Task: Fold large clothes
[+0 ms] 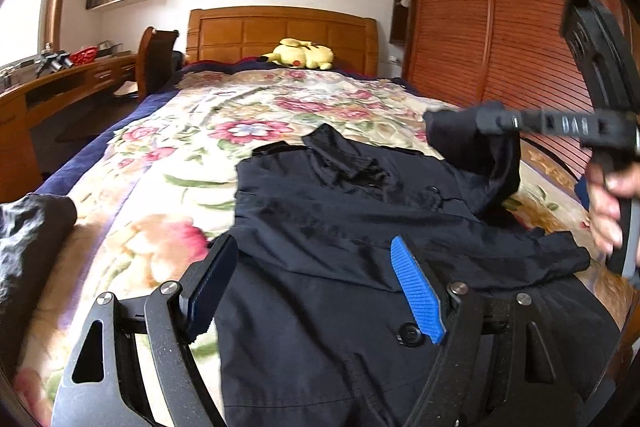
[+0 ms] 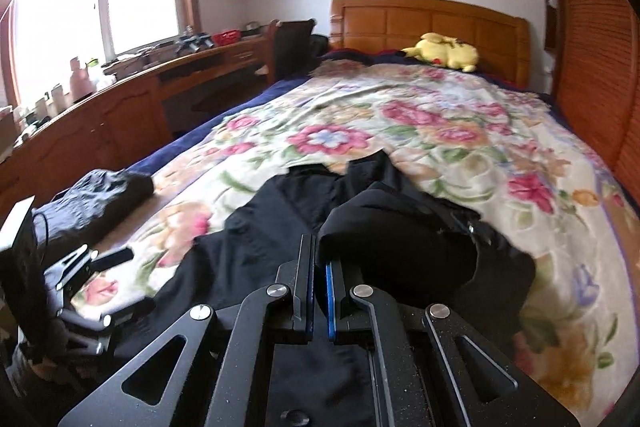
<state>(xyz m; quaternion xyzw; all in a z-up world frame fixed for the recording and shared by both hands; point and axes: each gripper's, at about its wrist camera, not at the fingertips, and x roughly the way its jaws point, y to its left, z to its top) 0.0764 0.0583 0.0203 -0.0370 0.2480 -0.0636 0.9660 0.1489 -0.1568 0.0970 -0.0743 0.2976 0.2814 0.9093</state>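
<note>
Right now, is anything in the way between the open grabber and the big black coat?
Nothing visible is. The left gripper hangs open right over the black coat on the flowery bedspread. The right gripper is shut on the coat's sleeve.

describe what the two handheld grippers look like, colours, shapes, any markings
Both are matte black scissor-link frames with triangular cutouts and round silver pivot bolts. The left gripper has flat fingers faced with ridged blue pads. The right gripper shows thin blue pad edges; seen from the left wrist view, its finger bears pale letters I cannot read. A bare hand grips its handle.
</note>
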